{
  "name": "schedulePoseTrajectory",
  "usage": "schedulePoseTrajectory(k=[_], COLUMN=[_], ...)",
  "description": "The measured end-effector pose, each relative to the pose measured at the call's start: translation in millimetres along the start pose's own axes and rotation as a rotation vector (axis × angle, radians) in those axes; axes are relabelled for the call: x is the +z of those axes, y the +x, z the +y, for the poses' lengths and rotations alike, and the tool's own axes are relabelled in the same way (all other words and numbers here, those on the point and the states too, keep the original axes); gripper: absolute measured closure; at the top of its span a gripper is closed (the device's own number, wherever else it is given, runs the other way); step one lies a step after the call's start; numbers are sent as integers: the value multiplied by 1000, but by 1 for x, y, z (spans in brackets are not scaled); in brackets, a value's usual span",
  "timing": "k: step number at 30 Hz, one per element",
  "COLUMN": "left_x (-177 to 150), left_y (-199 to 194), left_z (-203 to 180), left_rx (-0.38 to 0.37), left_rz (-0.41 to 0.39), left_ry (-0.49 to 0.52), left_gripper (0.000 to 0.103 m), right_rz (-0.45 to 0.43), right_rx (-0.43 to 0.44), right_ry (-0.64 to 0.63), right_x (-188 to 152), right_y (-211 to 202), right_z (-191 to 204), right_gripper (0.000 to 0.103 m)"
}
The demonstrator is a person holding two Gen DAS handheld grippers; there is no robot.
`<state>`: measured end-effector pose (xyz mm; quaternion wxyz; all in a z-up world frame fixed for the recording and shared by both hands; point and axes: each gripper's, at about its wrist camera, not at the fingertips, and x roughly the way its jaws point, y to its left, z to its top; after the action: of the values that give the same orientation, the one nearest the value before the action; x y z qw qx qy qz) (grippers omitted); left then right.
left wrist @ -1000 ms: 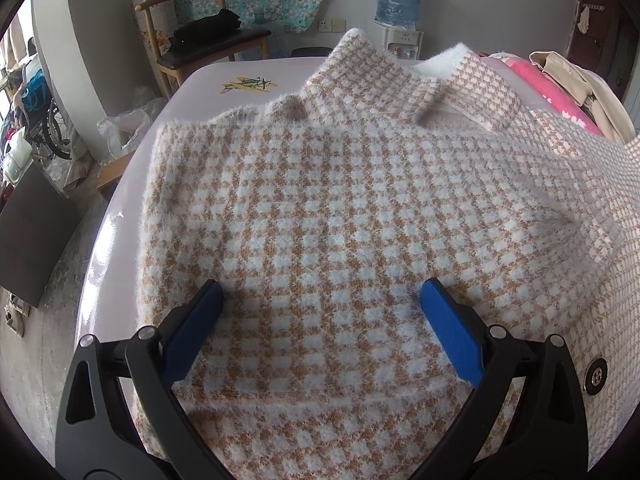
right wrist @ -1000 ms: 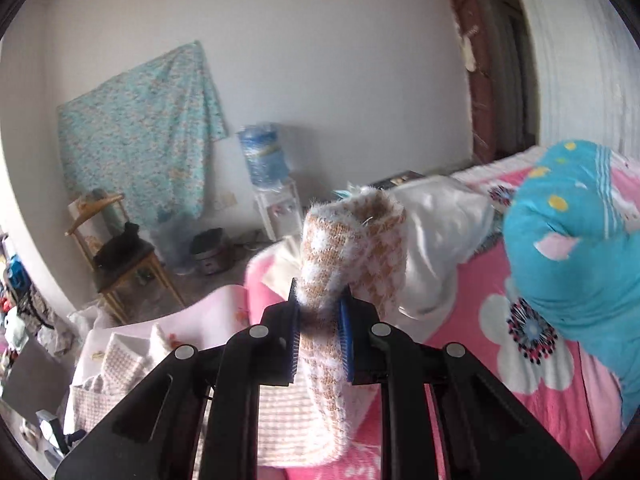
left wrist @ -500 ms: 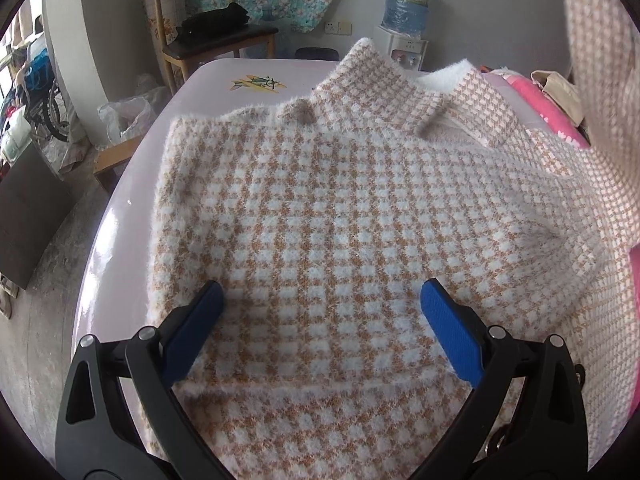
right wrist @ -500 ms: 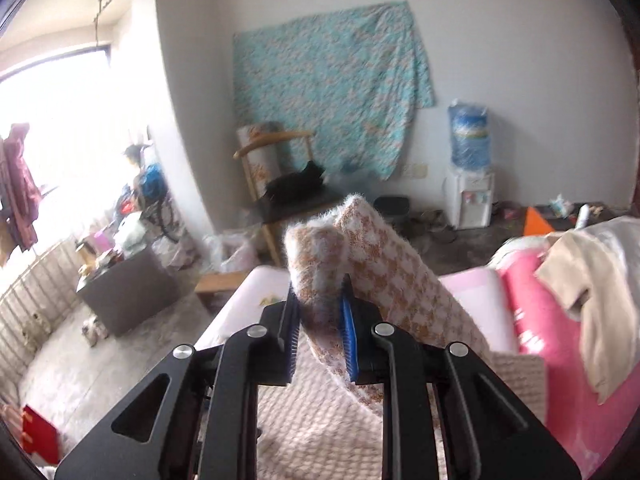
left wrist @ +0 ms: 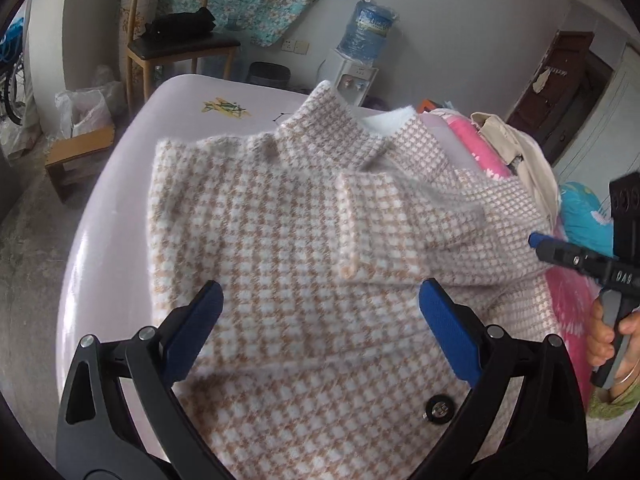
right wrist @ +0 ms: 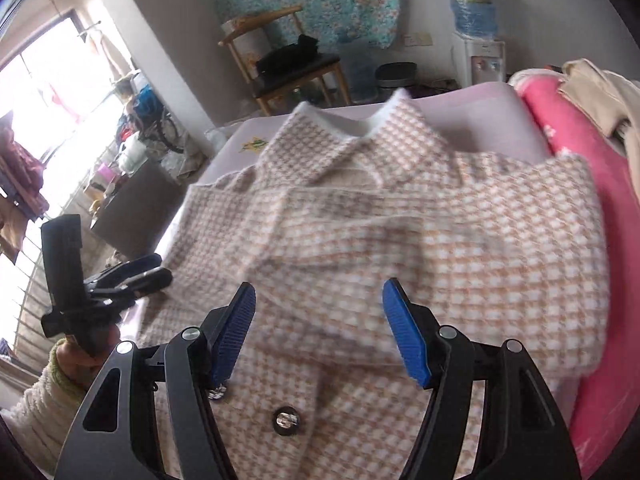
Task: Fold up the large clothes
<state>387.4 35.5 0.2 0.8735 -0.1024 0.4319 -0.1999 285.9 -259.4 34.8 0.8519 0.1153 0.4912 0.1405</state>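
A fuzzy tan-and-white houndstooth jacket (left wrist: pixel 256 216) lies spread on the pale lilac bed (left wrist: pixel 188 96), collar at the far end. One sleeve (left wrist: pixel 400 220) lies folded across its chest; the same sleeve (right wrist: pixel 400 240) shows in the right wrist view. My left gripper (left wrist: pixel 320 308) hovers open above the jacket's lower half, nothing between its blue pads. My right gripper (right wrist: pixel 318 312) is above the sleeve with jaws opening, pads off the cloth. Its tip (left wrist: pixel 538 242) also shows at the right edge of the left wrist view. The left gripper (right wrist: pixel 132 276) shows at left in the right wrist view.
A pink flowered blanket (right wrist: pixel 600 208) and beige clothes (right wrist: pixel 596 92) lie on the bed's right side. A wooden chair (left wrist: pixel 176 44), a water dispenser (left wrist: pixel 360 52) and a dark bin (left wrist: pixel 268 74) stand beyond the bed. Floor clutter sits by the window (right wrist: pixel 132 140).
My right gripper swung the sleeve over and down across the jacket's chest, then let go of it. My left gripper rose a little and tilted, staying open.
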Motion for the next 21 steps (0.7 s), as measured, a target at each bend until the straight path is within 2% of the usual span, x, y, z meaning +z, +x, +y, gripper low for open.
schedulePoseTrajectory(k=[2,4,5,6,7,8,9,10,12,15,18,20,21], left_x=[11,22,27,30,32,34,36,37,40,46,52,53,53], left_y=[19,48,65,82,93,95,100,102,91,48,-1,-19,-21], left_z=[-8,-17,-20,-22,-23,-28,-33,-38,-47,-59,-62,-53,-44], left_rx=[-31,-11,-9,2,26,45,43,45,48,12,62,79,96], left_rz=[25,81,126,171,184,153,155,157,110,-4,-118,-148,-135], left_ry=[-4,-6,-11,-26,-34,-13,12,18,37,72,107,89,76], left_gripper=[9,33,36,49,55,59,83,89,96,97,97,97,97], right_rz=[-11,-20,-22,-29,-36,-44,-51,-58,-68,-91,-120,-130,-130], right_rx=[-58,-85,-96,-102,-106,-112,-120,-130,-157,-194,-232,-239,-247], right_ry=[28,60,72,81,88,91,91,86,68,31,-31,-64,-82], right_x=[-7,-16,-20,-25,-28,-31,-34,-36,-38,-34,-28,-26,-26], right_y=[-5,-13,-13,-16,-18,-20,-20,-22,-24,-31,-40,-42,-40], right_z=[-21,-41,-48,-55,-61,-66,-69,-73,-75,-72,-62,-55,-52], right_gripper=[38,38,38,38,38,38,39,39,41,41,41,41,41])
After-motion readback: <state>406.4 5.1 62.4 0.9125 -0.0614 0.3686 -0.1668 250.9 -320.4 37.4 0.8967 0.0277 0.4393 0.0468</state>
